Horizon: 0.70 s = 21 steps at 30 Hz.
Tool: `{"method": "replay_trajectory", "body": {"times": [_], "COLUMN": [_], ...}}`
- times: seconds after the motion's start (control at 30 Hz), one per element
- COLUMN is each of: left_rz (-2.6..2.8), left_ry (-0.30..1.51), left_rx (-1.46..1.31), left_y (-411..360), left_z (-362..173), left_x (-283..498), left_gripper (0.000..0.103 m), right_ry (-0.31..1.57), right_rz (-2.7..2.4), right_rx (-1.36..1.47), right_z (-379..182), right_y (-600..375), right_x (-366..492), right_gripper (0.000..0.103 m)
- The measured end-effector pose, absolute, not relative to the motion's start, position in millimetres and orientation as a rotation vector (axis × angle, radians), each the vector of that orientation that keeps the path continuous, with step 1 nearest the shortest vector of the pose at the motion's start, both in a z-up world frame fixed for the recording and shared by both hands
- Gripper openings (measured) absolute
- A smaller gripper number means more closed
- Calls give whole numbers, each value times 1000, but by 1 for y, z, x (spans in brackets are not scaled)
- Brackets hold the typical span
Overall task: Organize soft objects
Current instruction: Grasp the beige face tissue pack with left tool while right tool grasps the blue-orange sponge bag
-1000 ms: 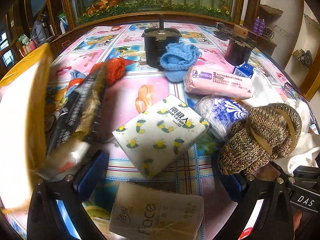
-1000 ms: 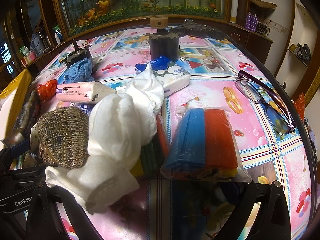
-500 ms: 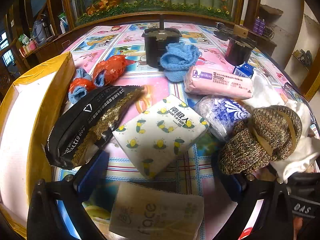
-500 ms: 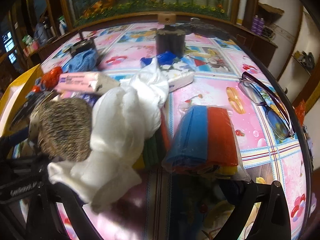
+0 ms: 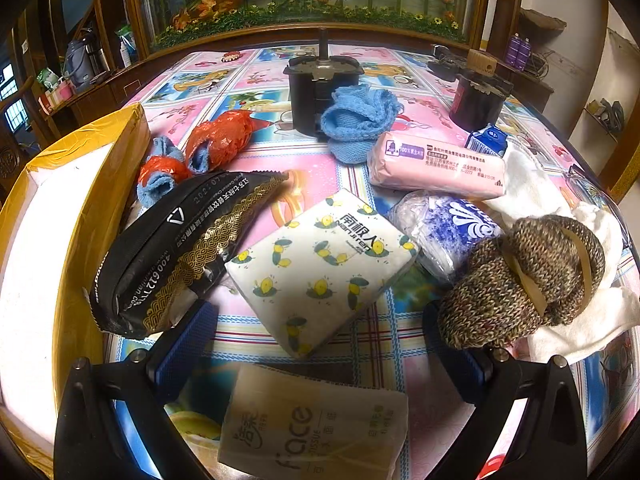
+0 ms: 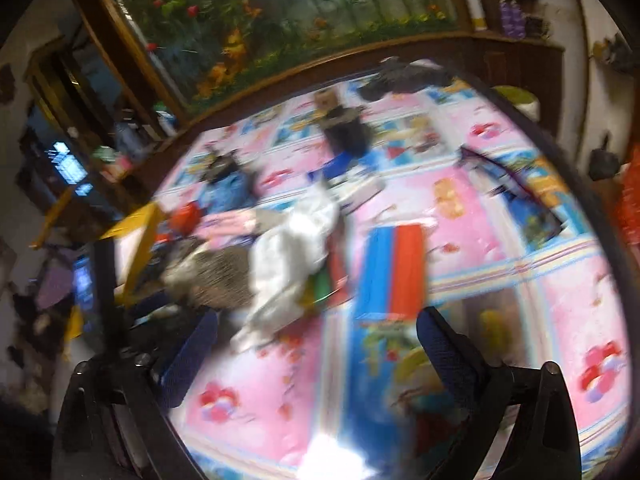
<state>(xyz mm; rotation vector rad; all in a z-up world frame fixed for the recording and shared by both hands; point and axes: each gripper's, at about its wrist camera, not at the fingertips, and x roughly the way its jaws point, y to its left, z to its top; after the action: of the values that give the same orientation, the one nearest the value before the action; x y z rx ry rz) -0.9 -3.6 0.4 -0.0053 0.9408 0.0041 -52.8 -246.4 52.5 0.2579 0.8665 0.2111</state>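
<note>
Left wrist view: you are hovering the left tongs [image 5: 320, 336] wide open and empty around the lemon-print tissue pack [image 5: 322, 264], beside the yellow box [image 5: 80, 184], while the right tongs [image 6: 316, 344], jaws just closing slightly, are holding nothing.

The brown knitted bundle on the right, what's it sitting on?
The brown knitted bundle lies on a white cloth, which sticks out behind and beside it. Whatever is beneath the bundle's middle is covered.

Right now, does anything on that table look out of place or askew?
The black tissue pack leans tilted against the yellow box instead of lying flat. Two hard black motor-like parts stand among the soft things.
</note>
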Motion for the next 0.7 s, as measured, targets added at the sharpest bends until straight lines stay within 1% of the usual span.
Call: {"method": "replay_trajectory", "body": {"times": [0.03, 0.07, 0.1, 0.17, 0.27, 0.4, 0.47, 0.5, 0.53, 0.6, 0.7], "left_rz": [4, 4, 4, 4, 4, 4, 4, 4, 4, 4, 4], "left_ry": [941, 941, 941, 941, 941, 941, 941, 941, 941, 941, 941], "left_rx": [-5, -5, -5, -5, -5, -5, -5, -5, -5, -5, -5], "left_y": [-3, -3, -3, -4, -3, -4, -3, -3, -3, -3, -3], "left_z": [0, 0, 0, 0, 1, 1, 1, 1, 1, 1, 1], "left_x": [-1, -1, -1, -1, -1, -1, -1, -1, -1, -1, -1], "left_gripper": [103, 103, 103, 103, 103, 103, 103, 103, 103, 103, 103], "right_ry": [881, 895, 918, 982, 1007, 1025, 1023, 1022, 1018, 1013, 1006], "right_rz": [156, 125, 90, 32, 71, 59, 56, 62, 64, 69, 81], "right_rx": [222, 201, 175, 162, 215, 181, 180, 182, 182, 189, 205], "right_z": [52, 50, 47, 35, 23, 15, 14, 14, 15, 15, 14], "right_y": [-245, -245, -246, -251, -257, -250, -249, -249, -250, -252, -255], "right_x": [-45, -39, -32, -17, -5, 3, 4, 3, 1, -2, -7], "right_gripper": [85, 73, 71, 71, 71, 71, 66, 56, 53, 51, 50]}}
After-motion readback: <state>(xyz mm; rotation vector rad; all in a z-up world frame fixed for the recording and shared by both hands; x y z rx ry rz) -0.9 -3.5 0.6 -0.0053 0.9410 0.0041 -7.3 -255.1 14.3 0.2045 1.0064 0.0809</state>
